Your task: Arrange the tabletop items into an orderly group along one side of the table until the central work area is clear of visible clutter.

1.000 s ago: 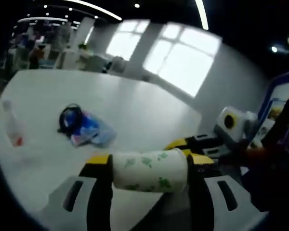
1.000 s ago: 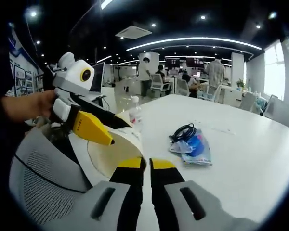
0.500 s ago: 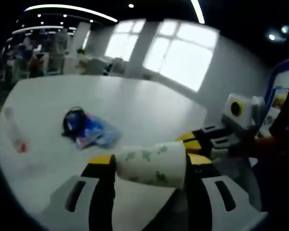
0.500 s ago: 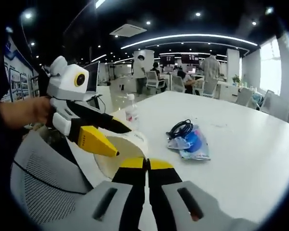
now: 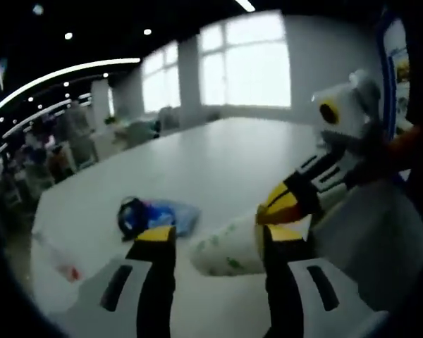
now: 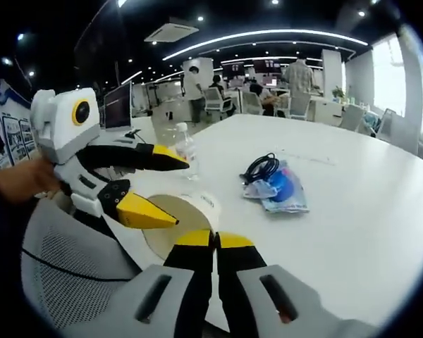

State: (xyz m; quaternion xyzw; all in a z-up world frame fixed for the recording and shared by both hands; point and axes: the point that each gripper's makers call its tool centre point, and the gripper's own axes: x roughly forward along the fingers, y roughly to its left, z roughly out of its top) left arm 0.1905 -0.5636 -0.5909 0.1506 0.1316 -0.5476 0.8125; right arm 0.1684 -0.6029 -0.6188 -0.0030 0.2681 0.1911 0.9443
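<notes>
A white paper cup [image 5: 222, 253] with green prints lies on its side between the jaws of my left gripper [image 5: 218, 239], with a gap on one side; this gripper is open. My right gripper [image 6: 215, 239] is shut on the cup's rim, and the cup [image 6: 169, 225] shows its beige inside. In the right gripper view the left gripper [image 6: 175, 191] comes in from the left, held by a hand, its jaws spread on either side of the cup. In the left gripper view the right gripper [image 5: 275, 208] meets the cup's wide end. All this is at the white table's [image 6: 352, 211] near edge.
A blue packet [image 6: 275, 186] with a coiled black cable lies mid-table, also seen as the packet [image 5: 155, 215]. A clear water bottle [image 6: 185, 151] stands near the edge. A grey mesh chair [image 6: 70, 260] sits below the grippers. People and desks fill the office behind.
My left gripper, shut on the cup before, has opened and let it go. The right gripper keeps its hold on the rim. Both views have swung.
</notes>
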